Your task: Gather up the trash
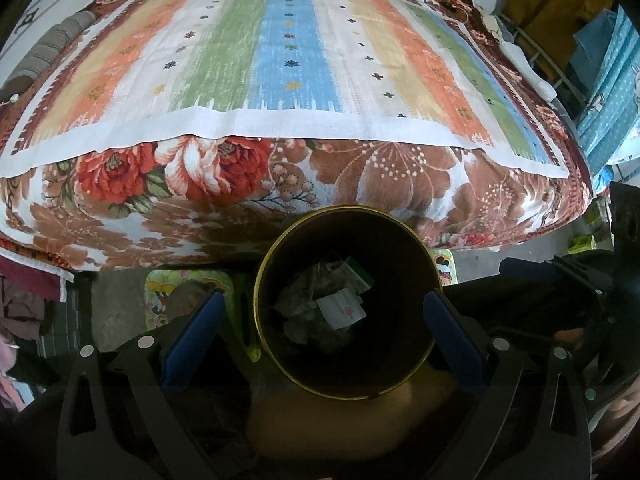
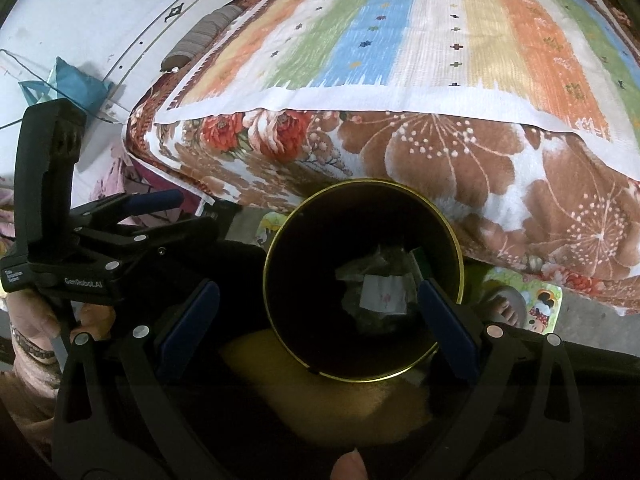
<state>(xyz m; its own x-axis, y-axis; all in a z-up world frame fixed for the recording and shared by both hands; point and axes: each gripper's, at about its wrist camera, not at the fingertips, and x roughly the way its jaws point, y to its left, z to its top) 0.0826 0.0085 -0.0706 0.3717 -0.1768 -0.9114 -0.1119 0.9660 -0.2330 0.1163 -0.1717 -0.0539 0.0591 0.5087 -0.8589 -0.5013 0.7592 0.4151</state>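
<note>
A round bin with a dark inside and a gold rim (image 1: 344, 209) stands on the floor against the bed. Crumpled paper trash (image 1: 342, 310) lies at its bottom, with a white slip on top. My left gripper (image 1: 322, 332) hangs open over the bin's mouth, its blue pads (image 1: 192, 332) spread either side and nothing held. The right wrist view shows the same bin rim (image 2: 360, 181) and trash (image 2: 382, 294). Over it my right gripper (image 2: 318, 326) is open and empty too. The left gripper (image 2: 188, 212) shows at the left there, held by a hand (image 2: 36, 320).
A bed with a striped cover (image 1: 288, 60) and a floral blanket (image 1: 400, 176) fills the view behind the bin. A cartoon mat (image 2: 536, 304) lies on the floor under it, with toes (image 2: 502, 308) on it. Blue cloth (image 1: 612, 92) hangs at the right.
</note>
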